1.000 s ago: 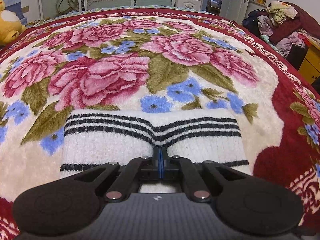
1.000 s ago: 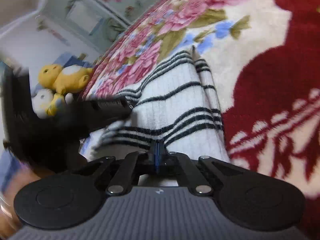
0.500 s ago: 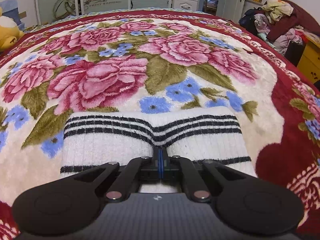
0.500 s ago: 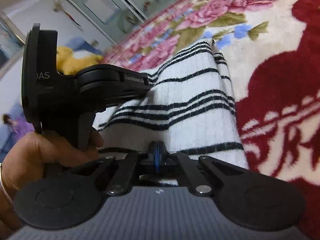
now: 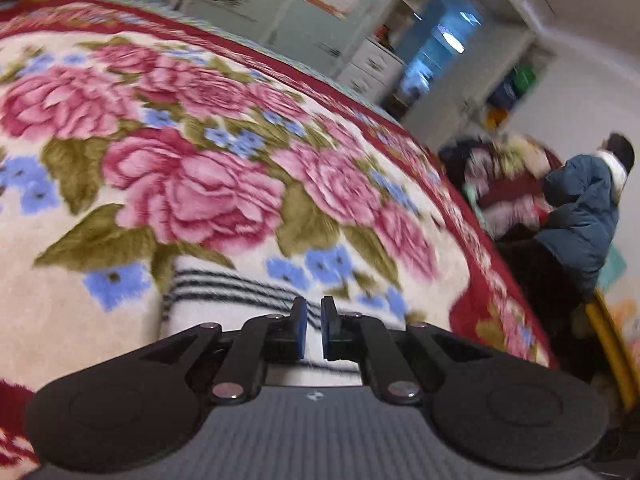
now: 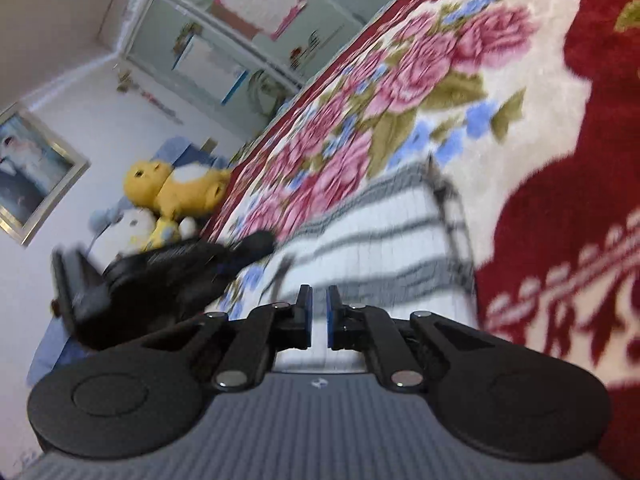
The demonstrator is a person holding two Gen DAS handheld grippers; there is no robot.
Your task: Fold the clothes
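White knit with black stripes, the folded sweater (image 5: 236,300) lies flat on the floral blanket (image 5: 192,184) that covers the bed, near its front edge. We hold the left gripper (image 5: 313,328) just above the sweater's near side; a narrow gap shows between its blue pads and nothing sits in that gap, so it grips nothing. Our right gripper (image 6: 318,316) hovers over the sweater (image 6: 384,248) from the other side, its jaws opening, a slim gap showing and no cloth between them. In the right view the left gripper (image 6: 168,276) appears as a dark blur at the sweater's left edge. Beyond it a yellow plush toy (image 6: 176,188) leans at the head of the bed. In the left view a heap of clothes (image 5: 508,184) lies past the bed's right side, with a person in a blue jacket (image 5: 580,208) beside it.
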